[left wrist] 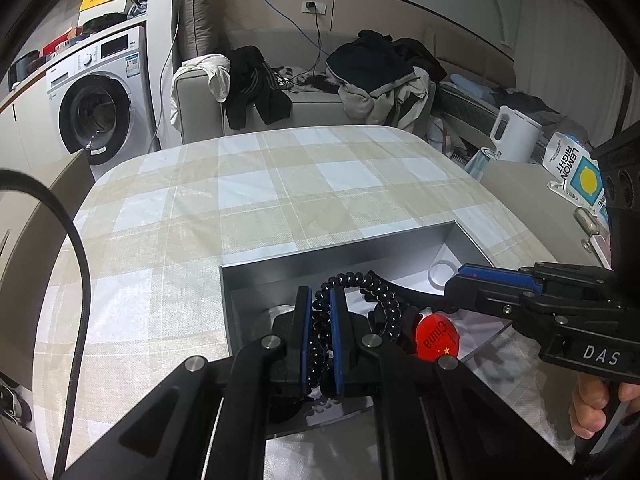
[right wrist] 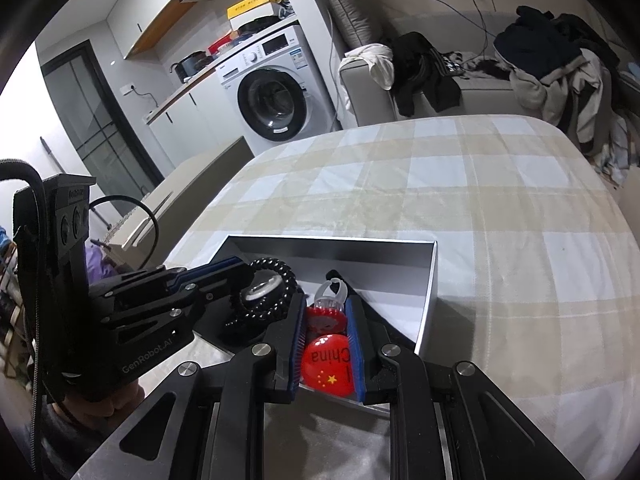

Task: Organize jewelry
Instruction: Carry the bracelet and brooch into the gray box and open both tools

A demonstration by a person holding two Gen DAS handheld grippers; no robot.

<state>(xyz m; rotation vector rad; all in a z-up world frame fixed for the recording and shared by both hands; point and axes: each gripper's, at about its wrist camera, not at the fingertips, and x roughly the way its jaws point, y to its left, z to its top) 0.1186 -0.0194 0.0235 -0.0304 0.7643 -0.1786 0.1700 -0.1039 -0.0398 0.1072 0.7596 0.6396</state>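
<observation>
A grey open box (left wrist: 304, 258) (right wrist: 430, 280) sits on the checked tablecloth. My left gripper (left wrist: 321, 294) is shut on a black bead bracelet (left wrist: 380, 294) and holds it over the box; the bracelet also shows in the right wrist view (right wrist: 276, 280). My right gripper (right wrist: 326, 304) is shut on a red toy ring with a clear band (right wrist: 328, 312), above a round red "China" badge (right wrist: 328, 364) (left wrist: 437, 336). In the left wrist view the right gripper (left wrist: 454, 280) reaches in from the right. A white ring (left wrist: 442, 272) lies in the box's far corner.
The table (left wrist: 280, 184) (right wrist: 480, 184) has a beige and white checked cloth. A side surface at right holds a white kettle (left wrist: 516, 136) and a lemon drink carton (left wrist: 576, 168). A sofa with clothes (left wrist: 376, 76) and a washing machine (left wrist: 96, 96) stand behind.
</observation>
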